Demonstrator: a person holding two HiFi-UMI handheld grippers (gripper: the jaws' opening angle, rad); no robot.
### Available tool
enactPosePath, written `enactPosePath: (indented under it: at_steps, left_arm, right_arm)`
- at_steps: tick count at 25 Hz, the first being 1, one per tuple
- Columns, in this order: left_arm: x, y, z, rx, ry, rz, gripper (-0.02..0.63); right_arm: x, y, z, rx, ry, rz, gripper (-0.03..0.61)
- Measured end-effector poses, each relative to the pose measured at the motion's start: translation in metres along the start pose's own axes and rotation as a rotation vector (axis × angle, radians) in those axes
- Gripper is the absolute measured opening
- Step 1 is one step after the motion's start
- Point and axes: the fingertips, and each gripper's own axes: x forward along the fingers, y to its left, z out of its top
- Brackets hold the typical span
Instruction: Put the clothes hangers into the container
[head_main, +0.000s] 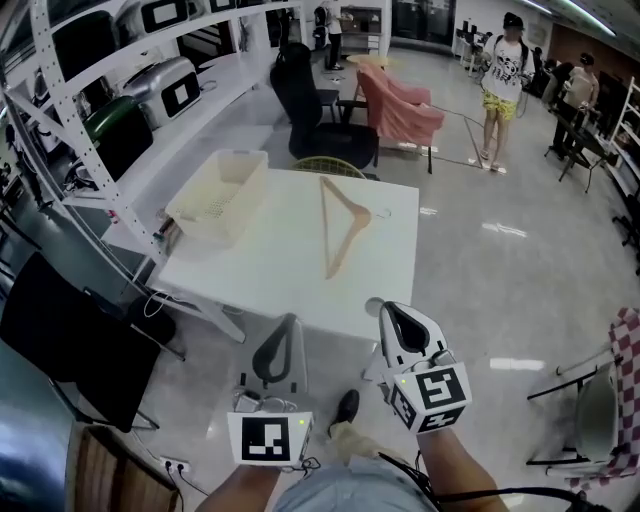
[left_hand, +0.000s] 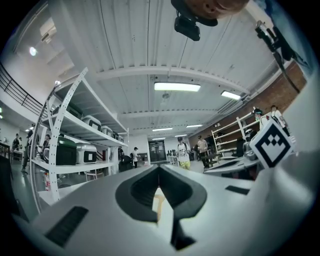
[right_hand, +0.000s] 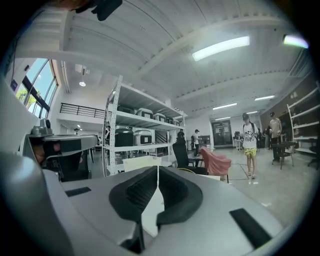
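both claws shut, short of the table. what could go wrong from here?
1. The left claw and right claw are shut; unless one opens before arriving, it would likely shove the hanger across the table.
2. The hanger lies flat, so a pinch may scrape the table or catch only one arm.
3. The container sits at the table's left edge; the long hanger could snag its rim and nudge it off.

Readable text: none.
Left marker cube (head_main: 268, 438): black-and-white square pattern only, 6 o'clock.
Right marker cube (head_main: 432, 398): likewise, 5 o'clock.
Shelf case panels (head_main: 180, 93): illegible, 11 o'clock.
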Motion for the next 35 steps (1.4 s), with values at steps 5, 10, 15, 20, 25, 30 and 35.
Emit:
enactPosePath:
  at_steps: [5, 10, 15, 20, 25, 30, 35]
  left_arm:
    - [0.060, 0.024, -0.009, -0.003, 0.017, -0.012, 0.012]
    - [0.116, 0.040, -0.018, 0.031, 0.026, -0.020, 0.012]
    - [0.168, 0.063, -0.012, 0.040, 0.010, -0.025, 0.012]
    - [0.193, 0.071, -0.002, 0.034, 0.000, -0.026, 0.011]
    - [0.224, 0.079, -0.007, 0.017, -0.006, -0.056, 0.012]
    - [0.267, 0.089, -0.029, -0.015, 0.017, -0.138, 0.012]
    - [0.314, 0.110, -0.060, -0.044, 0.059, -0.203, 0.011]
  right_arm:
    - [0.062, -0.027, -0.001, 0.013, 0.018, -0.014, 0.003]
    - [0.115, -0.058, -0.008, 0.039, 0.036, -0.025, 0.003]
    - [0.167, -0.077, 0.007, 0.037, 0.019, -0.035, 0.003]
    - [0.188, -0.090, 0.027, 0.024, -0.011, -0.049, 0.003]
    - [0.211, -0.103, 0.028, 0.018, 0.003, -0.079, 0.003]
    - [0.250, -0.121, 0.010, 0.028, 0.055, -0.140, 0.003]
    - [0.293, -0.135, -0.018, 0.061, 0.118, -0.207, 0.003]
